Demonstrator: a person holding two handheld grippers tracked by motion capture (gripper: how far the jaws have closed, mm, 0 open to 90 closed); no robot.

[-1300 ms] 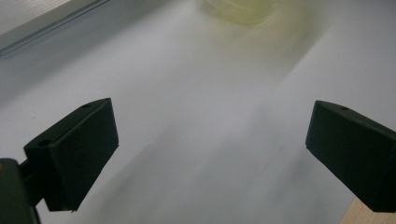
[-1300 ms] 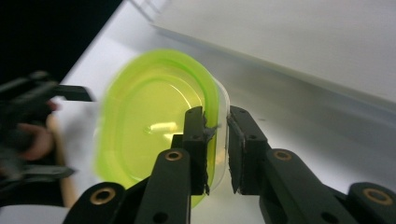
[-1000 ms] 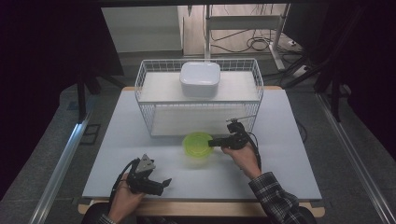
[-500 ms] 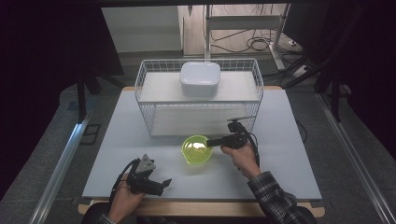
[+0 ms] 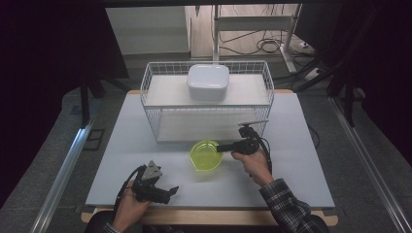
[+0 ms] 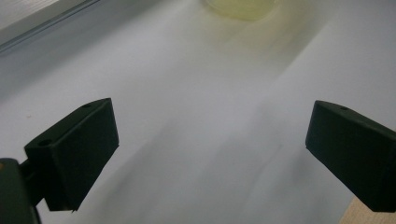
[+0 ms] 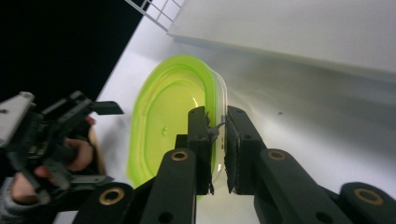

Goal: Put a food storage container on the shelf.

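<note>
A translucent yellow-green container (image 5: 204, 156) sits on the white table just in front of the wire basket. My right gripper (image 5: 219, 147) reaches it from the right. In the right gripper view the container (image 7: 168, 112) lies ahead and the right gripper (image 7: 217, 120) pinches its near rim, one jaw inside and one outside; the jaws have just been closing on that rim. My left gripper (image 5: 171, 190) rests low at the table's front left, open, with nothing between its jaws. The left gripper (image 6: 210, 144) faces bare table, with the container (image 6: 243, 5) at the top edge.
A white wire basket (image 5: 150, 92) stands at the back of the table, with a white lidded box (image 5: 208, 81) on its upper shelf. The table's wooden front edge (image 5: 204, 216) runs close below my left hand. Dark floor and metal rails flank the table.
The right gripper's jaws have closed on the container's rim. The container sits slightly nearer the front edge than a second ago. The left gripper has not moved.
</note>
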